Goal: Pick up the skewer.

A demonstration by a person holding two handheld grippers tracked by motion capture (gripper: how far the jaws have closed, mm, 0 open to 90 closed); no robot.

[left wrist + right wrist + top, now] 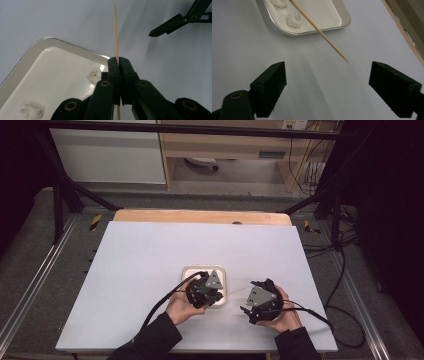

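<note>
My left gripper (118, 58) is shut on a thin wooden skewer (115, 30), whose pointed end reaches out over the table past the jaw tips. It hovers over the right edge of a white tray (37, 50) that holds small white fluffy lumps (93, 75). In the high view the left gripper (219, 296) is at the tray (202, 268), and the right gripper (248, 298) is just to its right. My right gripper (327, 72) stands open, nothing between its jaws. The skewer's tip (345, 60) points toward the gap, a little short of it. Two lumps (294, 19) lie in the tray (287, 32) behind.
A white sheet (150, 270) covers the wooden table, whose far edge (200, 216) shows bare. Black frame posts stand at both far corners. Cables trail off the right side of the table (345, 320).
</note>
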